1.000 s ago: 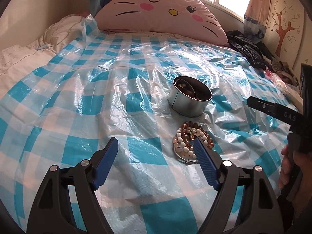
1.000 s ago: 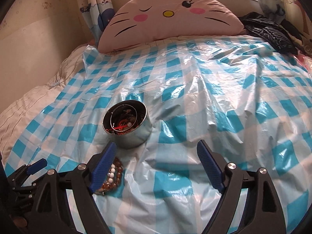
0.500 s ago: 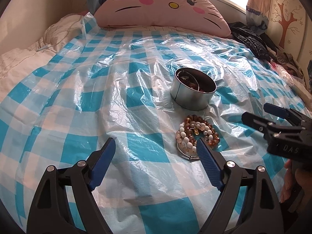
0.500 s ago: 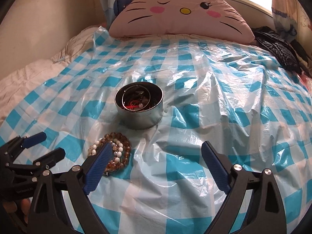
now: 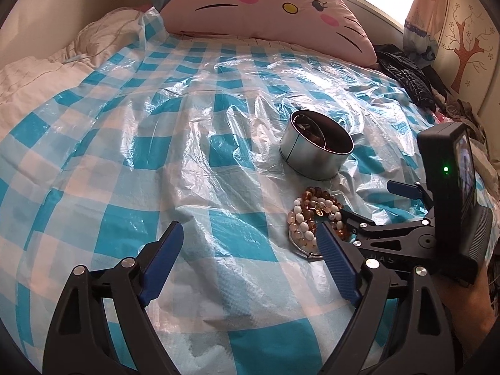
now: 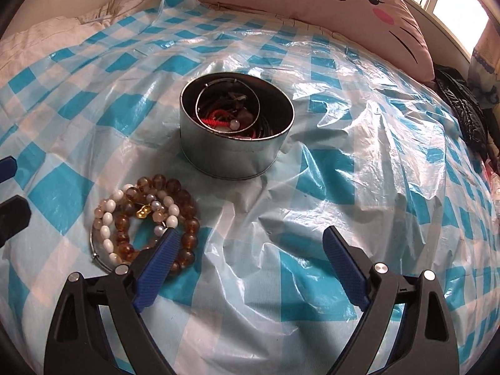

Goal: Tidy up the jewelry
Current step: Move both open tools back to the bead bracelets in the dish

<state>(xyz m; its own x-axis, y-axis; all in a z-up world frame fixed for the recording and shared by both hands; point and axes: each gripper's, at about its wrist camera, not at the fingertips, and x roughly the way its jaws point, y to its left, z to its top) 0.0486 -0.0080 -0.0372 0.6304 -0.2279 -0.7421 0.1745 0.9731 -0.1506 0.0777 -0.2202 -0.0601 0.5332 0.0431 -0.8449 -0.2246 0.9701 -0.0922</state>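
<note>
**Both tongs spread above the bead pile, tin just beyond**

My left tongs [image 5: 248, 256] stand spread with nothing between the pads; their jaws have just been opening. My right tongs [image 6: 250, 257] are spread too, likewise just opened wider, and pinch nothing. The pile of bracelets [image 6: 147, 222], amber-brown and white beads over one thin metal bangle, lies near, just in front of the round metal tin [image 6: 231, 153]. The exact number of strands I cannot tell. My right tongs' left pad overlaps the pile's near right edge in view; whether it touches I cannot tell. The one tin holds more jewellery: a wire bangle, a red cord, dark cords. Everything rests on a crinkled blue-and-white checked plastic sheet [image 6: 343, 187] spread over a bed. Far off, one pink cat-face pillow [image 5: 265, 9] lies under a window; a black bag [image 5: 406, 75] sits far right.
</note>
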